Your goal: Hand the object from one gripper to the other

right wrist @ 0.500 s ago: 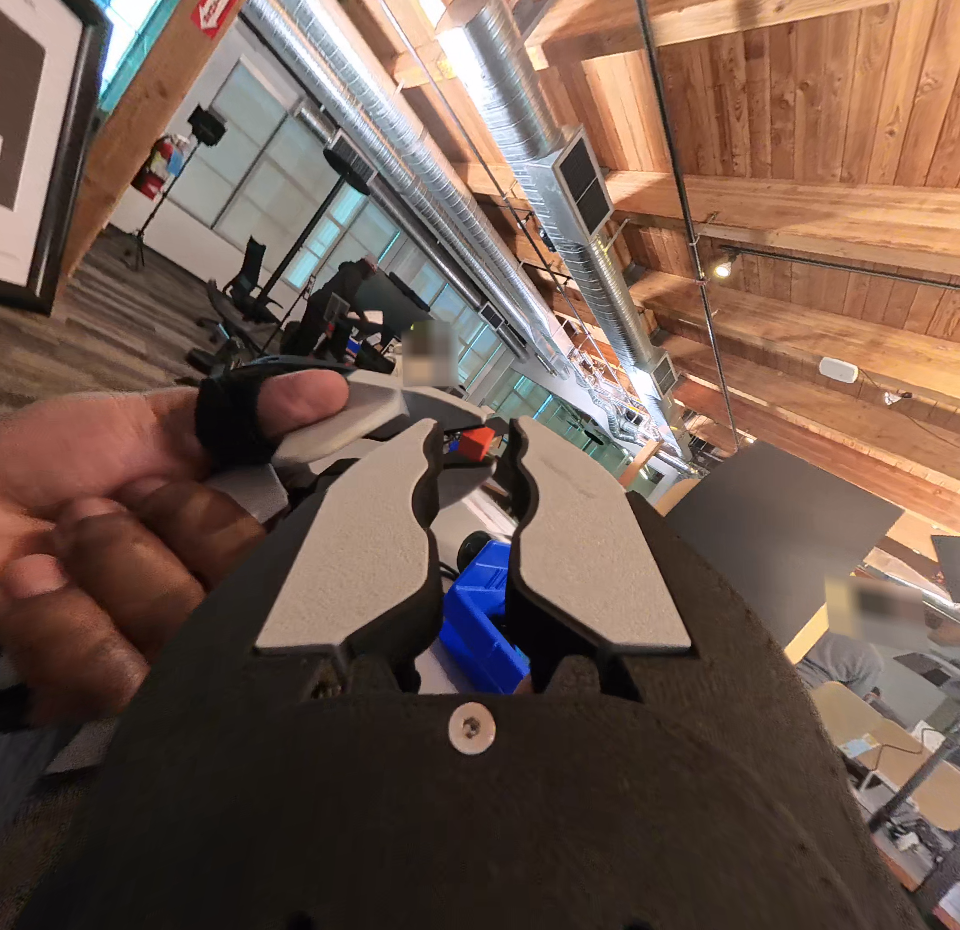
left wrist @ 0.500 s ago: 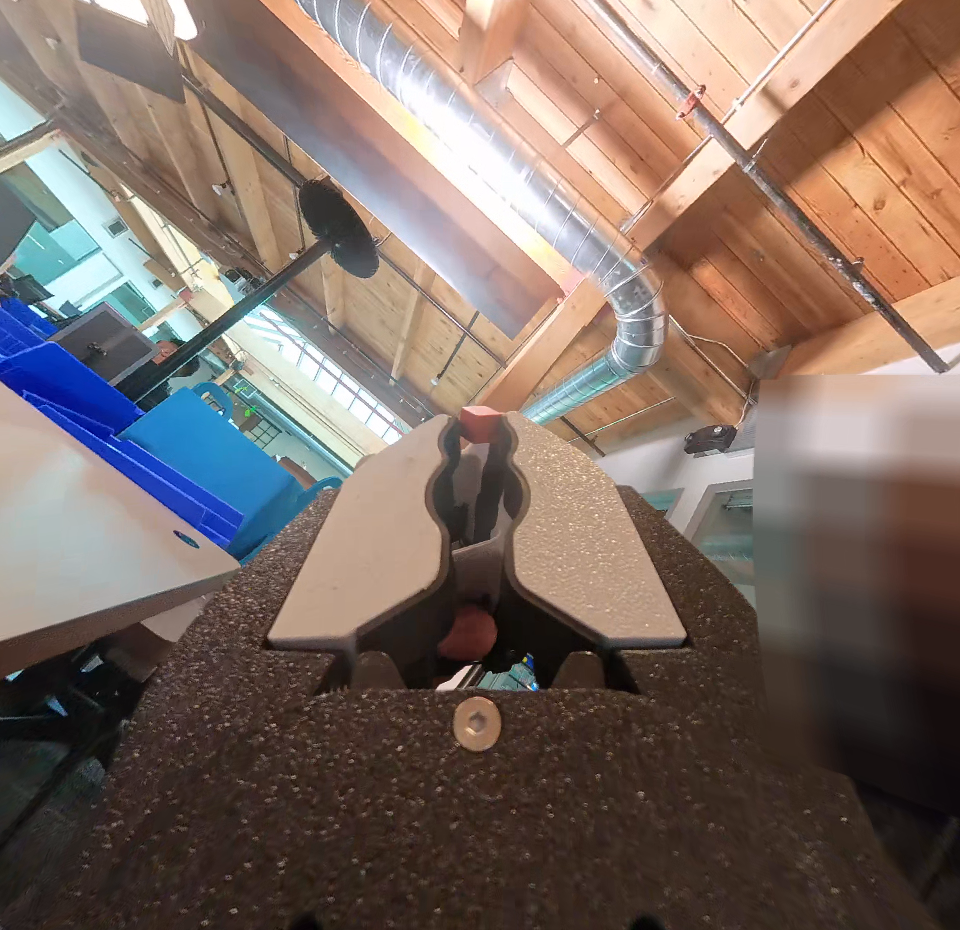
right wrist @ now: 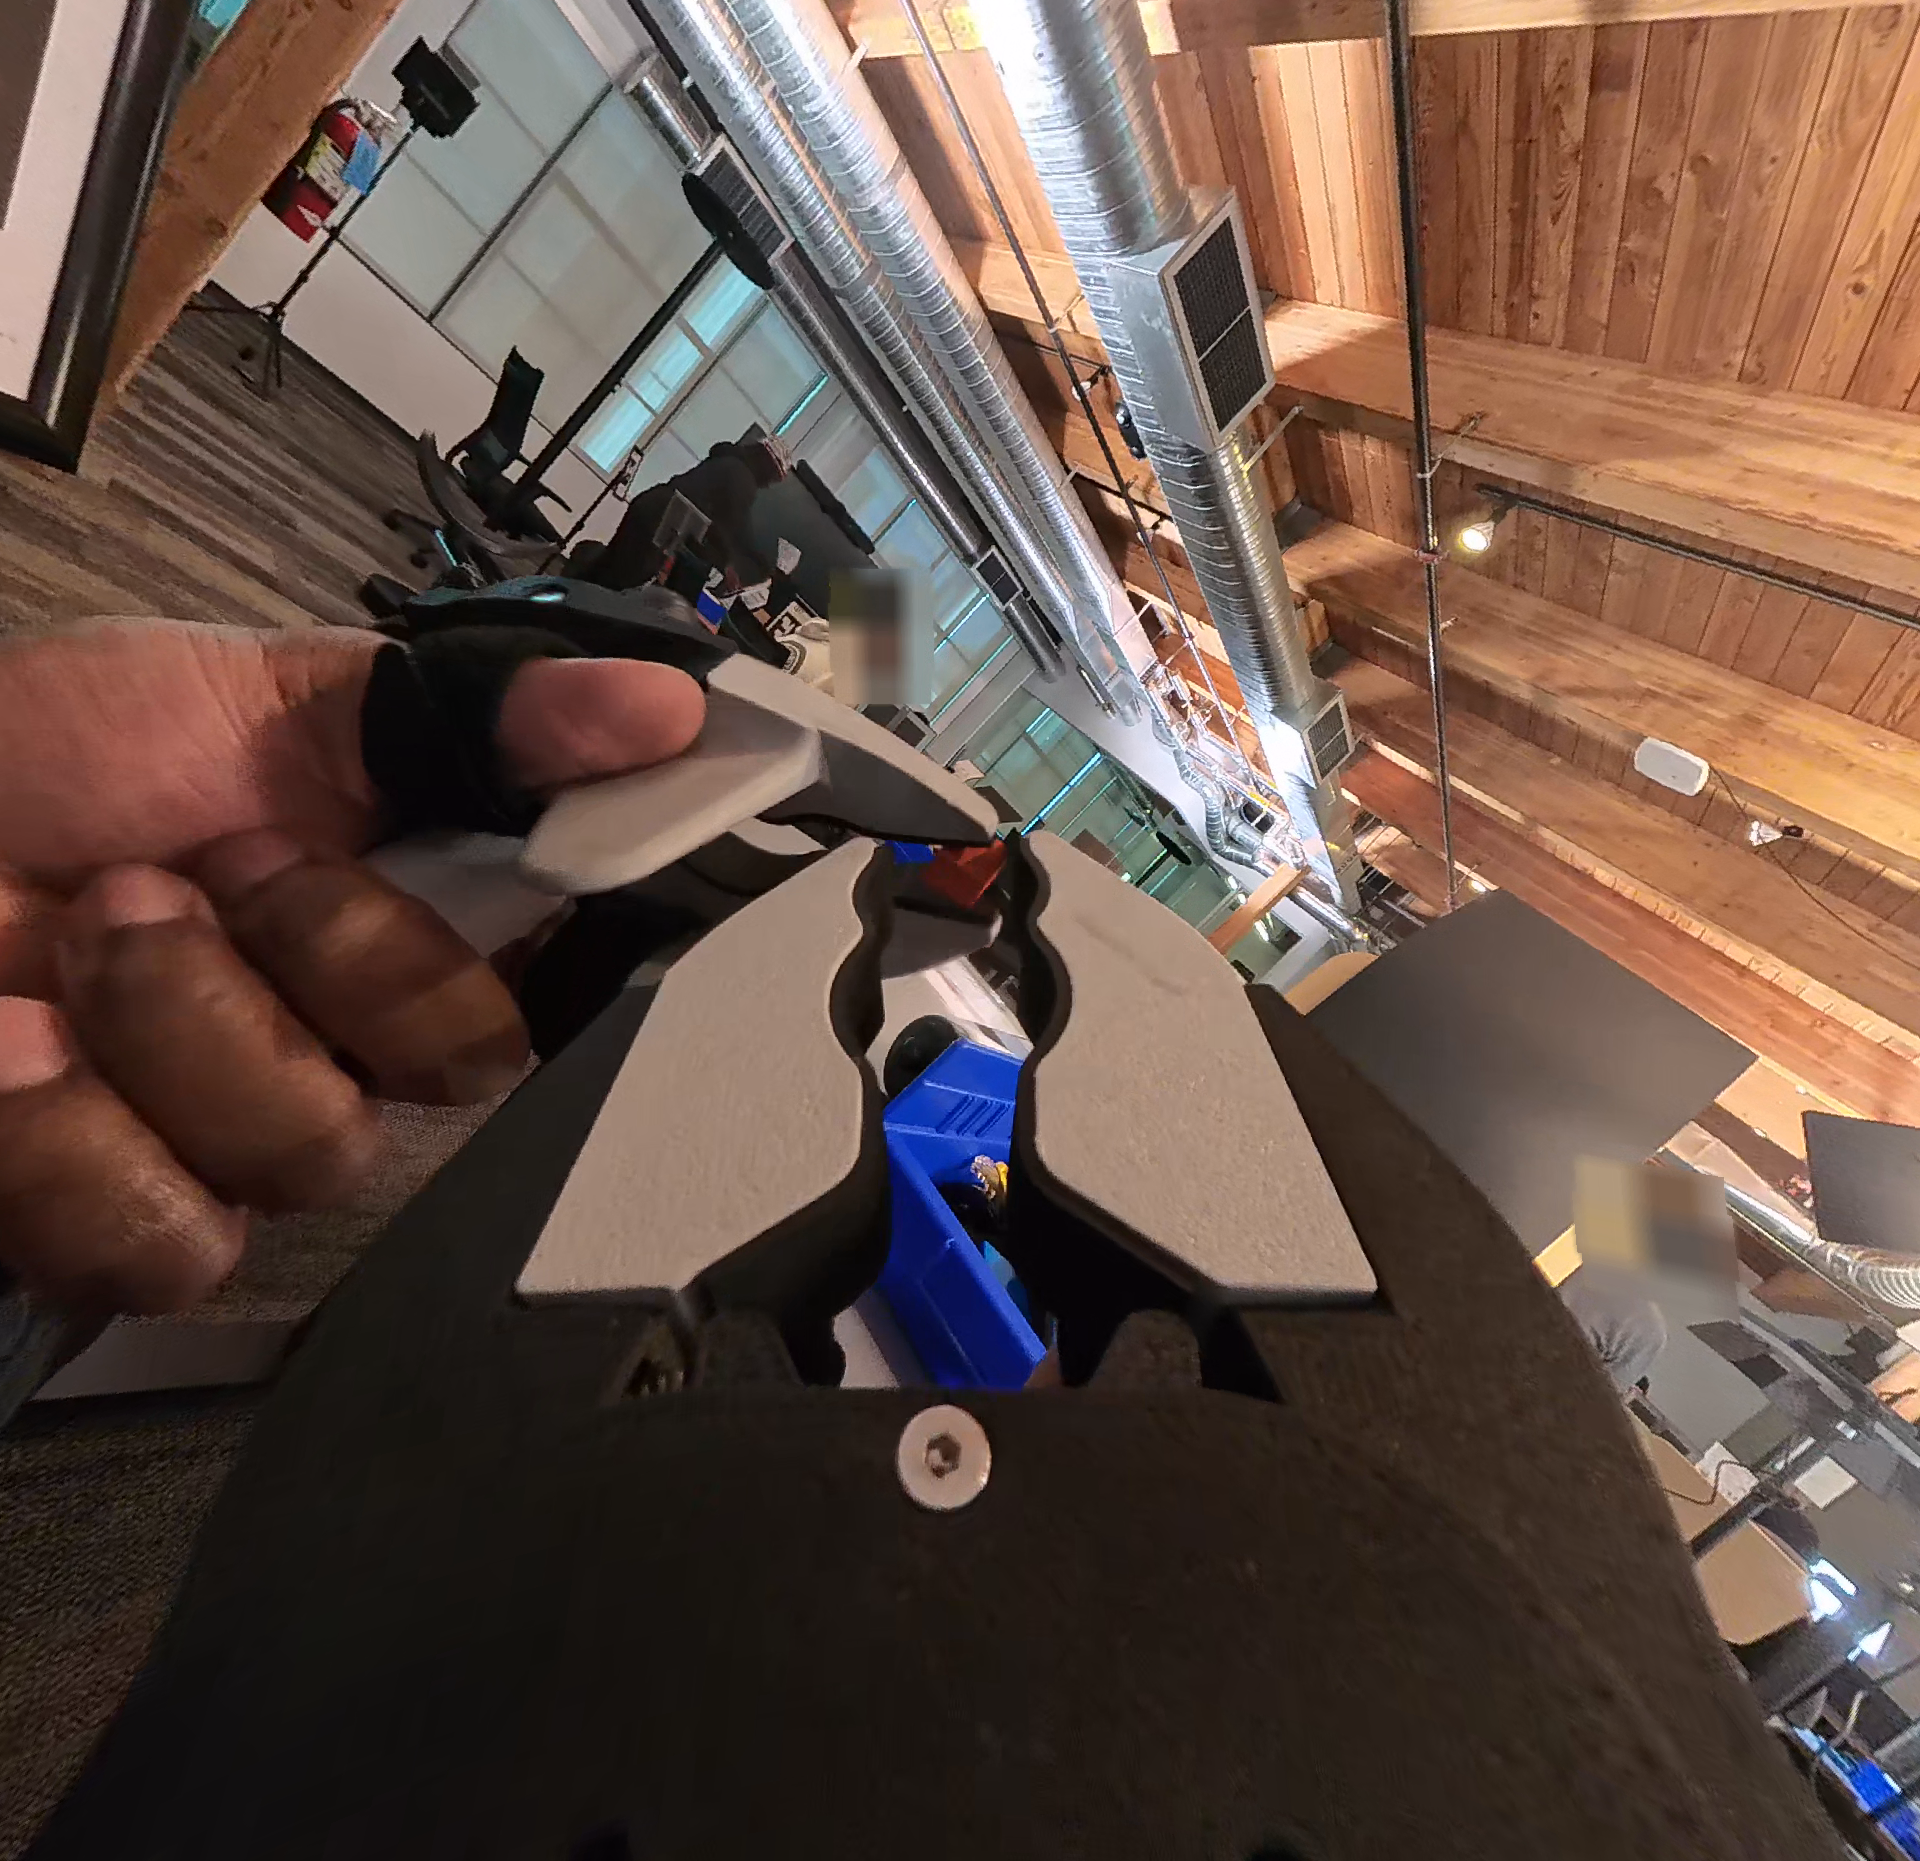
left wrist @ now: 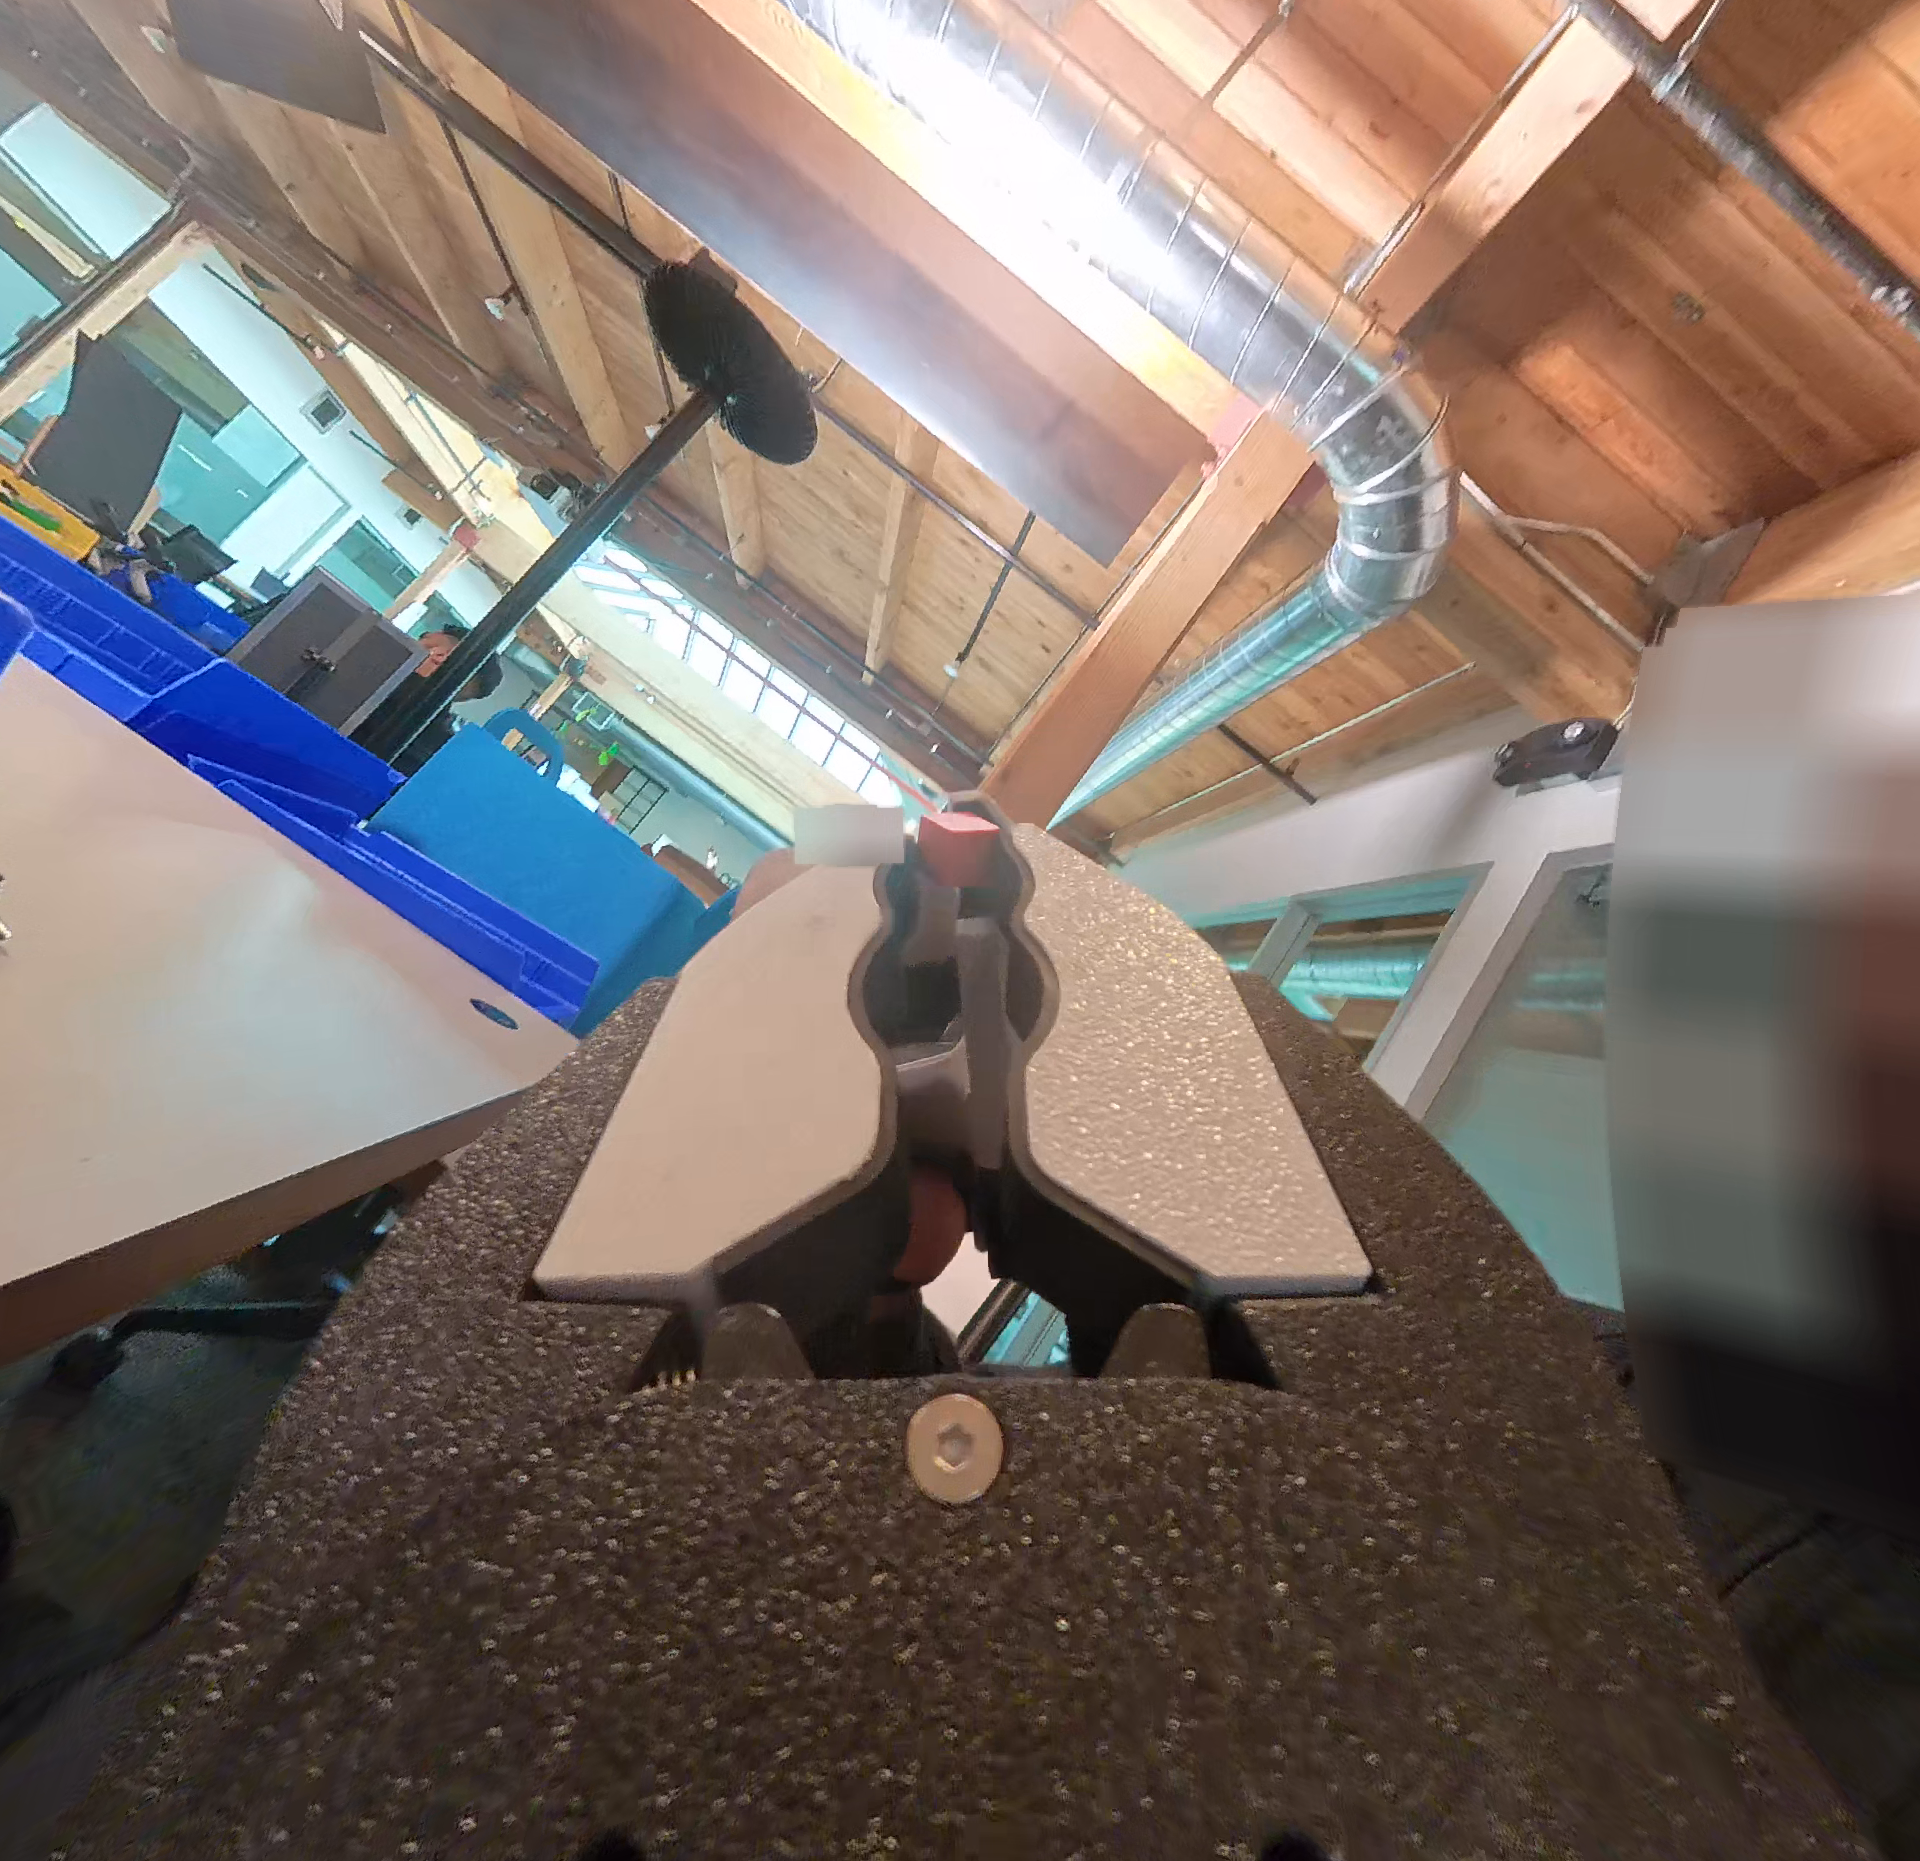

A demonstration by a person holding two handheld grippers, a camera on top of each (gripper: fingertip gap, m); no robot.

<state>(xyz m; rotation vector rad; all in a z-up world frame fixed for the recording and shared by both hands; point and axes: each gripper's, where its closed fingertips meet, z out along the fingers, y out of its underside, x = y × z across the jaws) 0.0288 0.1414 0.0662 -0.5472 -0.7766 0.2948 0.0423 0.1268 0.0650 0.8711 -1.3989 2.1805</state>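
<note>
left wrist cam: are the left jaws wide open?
No. The left gripper has its jaws nearly together, pinching the small red block at their tips.

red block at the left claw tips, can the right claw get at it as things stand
Probably yes. The small red block sits right between the right claw tips, whose jaws stand apart around it. The left claw grips it from the side, its grey fingers crowding the left but not blocking the gap.

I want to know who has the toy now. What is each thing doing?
left gripper: shut on the red block.
red block: pinched at the left fingers' tips.
right gripper: open, fingers either side of the red block.
hand: wrapped around the left gripper.
</note>
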